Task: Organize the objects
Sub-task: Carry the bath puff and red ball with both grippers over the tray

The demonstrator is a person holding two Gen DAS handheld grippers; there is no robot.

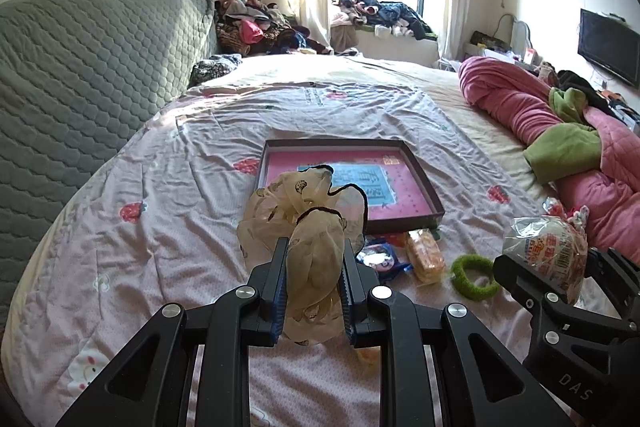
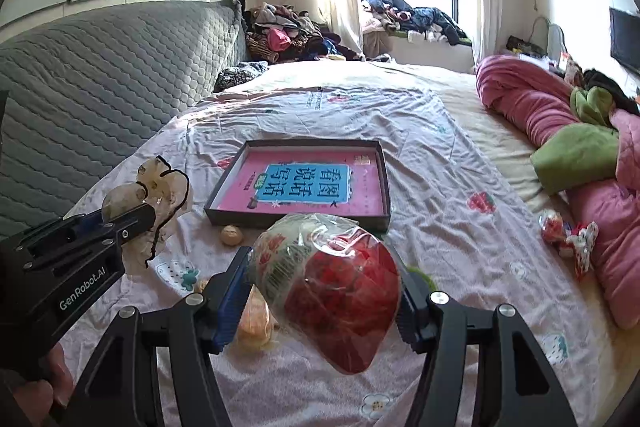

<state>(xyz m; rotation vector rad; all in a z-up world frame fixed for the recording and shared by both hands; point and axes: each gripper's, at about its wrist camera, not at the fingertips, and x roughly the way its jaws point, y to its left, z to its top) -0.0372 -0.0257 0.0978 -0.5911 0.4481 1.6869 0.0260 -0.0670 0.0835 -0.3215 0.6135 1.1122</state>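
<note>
Left gripper (image 1: 316, 279): jaws pinched tight on a cream chiffon hair scrunchie (image 1: 308, 227) with dark trim, held above the bedspread (image 1: 160, 247); soft, featherlight, it flops over the pads; a pinch through the bunched middle looks secure.
Right gripper (image 2: 322, 293): jaws halfway apart and clamped on a plastic-wrapped instant noodle bowl (image 2: 328, 287), red and white, off the bed; judged light but crushable, its film slippery; hold across the widest part, gently.
Near clutter: a green fuzzy hair band (image 1: 476, 275), an orange wrapped snack (image 1: 426, 255) and a blue-edged packet (image 1: 380, 259) lie just beside the tray's near edge.
Tray (image 2: 386, 183): shallow dark box lid, middle of the bed, a pink and blue workbook (image 2: 304, 187) flat inside; likely the drop spot.
Far right: crumpled pink quilt (image 1: 520, 103); small wrapped sweets (image 2: 568, 235) beside it.
Far left: grey quilted headboard (image 1: 80, 67).
</note>
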